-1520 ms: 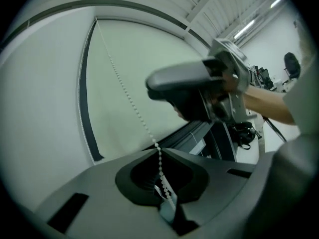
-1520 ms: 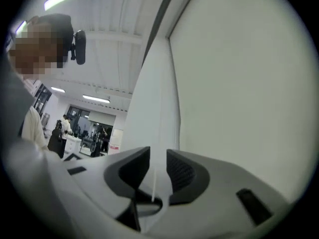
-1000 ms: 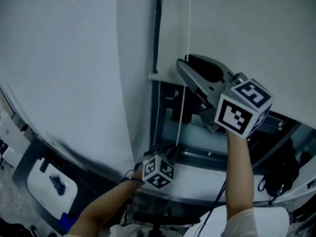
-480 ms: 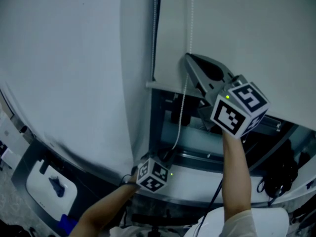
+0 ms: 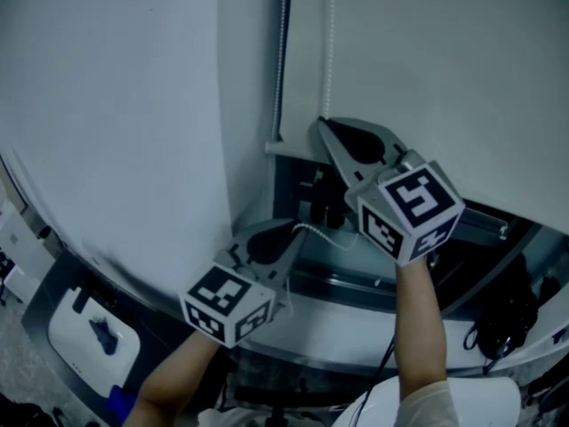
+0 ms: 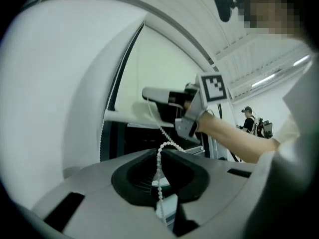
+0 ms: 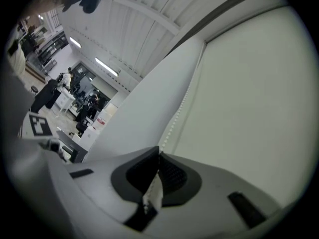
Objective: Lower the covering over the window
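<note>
Readable text: none | left marker cube (image 5: 227, 302), right marker cube (image 5: 411, 210): black-and-white square patterns only, no letters

The blind (image 5: 427, 60) looks matt, smooth cloth; its bead cord (image 5: 328, 52) glossy plastic.

Grey left hand-held gripper (image 5: 296, 229), right hand-held gripper (image 5: 324, 124), marker cubes (image 5: 411, 210), white sleeve (image 5: 428, 409)

The left tongs (image 5: 296, 229) have risen with the bead chain (image 5: 327, 60), while the right tongs (image 5: 323, 123) closed on it.
</note>
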The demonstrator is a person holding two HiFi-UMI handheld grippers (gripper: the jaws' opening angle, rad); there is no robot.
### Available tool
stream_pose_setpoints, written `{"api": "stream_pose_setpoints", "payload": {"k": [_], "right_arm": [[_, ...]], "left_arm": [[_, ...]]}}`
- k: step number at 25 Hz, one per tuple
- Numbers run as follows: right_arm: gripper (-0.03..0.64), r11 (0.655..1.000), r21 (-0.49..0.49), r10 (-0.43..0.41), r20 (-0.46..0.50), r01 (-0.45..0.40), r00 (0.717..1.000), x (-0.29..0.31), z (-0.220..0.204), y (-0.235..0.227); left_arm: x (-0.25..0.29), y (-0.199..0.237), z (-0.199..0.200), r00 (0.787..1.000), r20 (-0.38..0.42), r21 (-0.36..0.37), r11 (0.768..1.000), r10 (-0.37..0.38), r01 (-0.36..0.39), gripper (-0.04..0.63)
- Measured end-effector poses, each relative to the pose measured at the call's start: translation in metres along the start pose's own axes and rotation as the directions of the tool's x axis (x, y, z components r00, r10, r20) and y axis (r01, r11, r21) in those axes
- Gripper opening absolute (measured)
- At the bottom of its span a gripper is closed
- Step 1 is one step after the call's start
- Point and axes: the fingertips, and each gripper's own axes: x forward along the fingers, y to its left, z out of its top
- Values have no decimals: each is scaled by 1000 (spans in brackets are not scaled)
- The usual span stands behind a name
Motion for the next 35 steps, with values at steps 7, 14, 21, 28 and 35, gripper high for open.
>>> {"api": "stream_pose_setpoints", "payload": {"k": [7, 14, 21, 28, 35], "right_arm": [[11, 998, -64, -14, -114, 7, 993, -2, -44, 8], [9, 990, -140, -27, -245, -8, 969, -3, -84, 24], [9, 996, -89, -7, -362, -27, 932, -12, -152, 31], [9, 998, -13, 42, -481, -56, 876, -24, -227, 58], [9, 995, 56, 98, -511, -80, 854, -28, -259, 91]], "left_arm": [[-22, 1, 49, 997, 76, 41, 999, 4, -7, 34], [-22, -3, 70, 997, 33, 70, 995, -71, 68, 63], [-37, -58, -9, 862, -412, 344, 826, -295, 447, 90], [-52, -61, 21, 857, -246, 212, 837, -453, 504, 144], [-34, -9, 79, 946, 75, 53, 949, -315, 312, 144]]}}
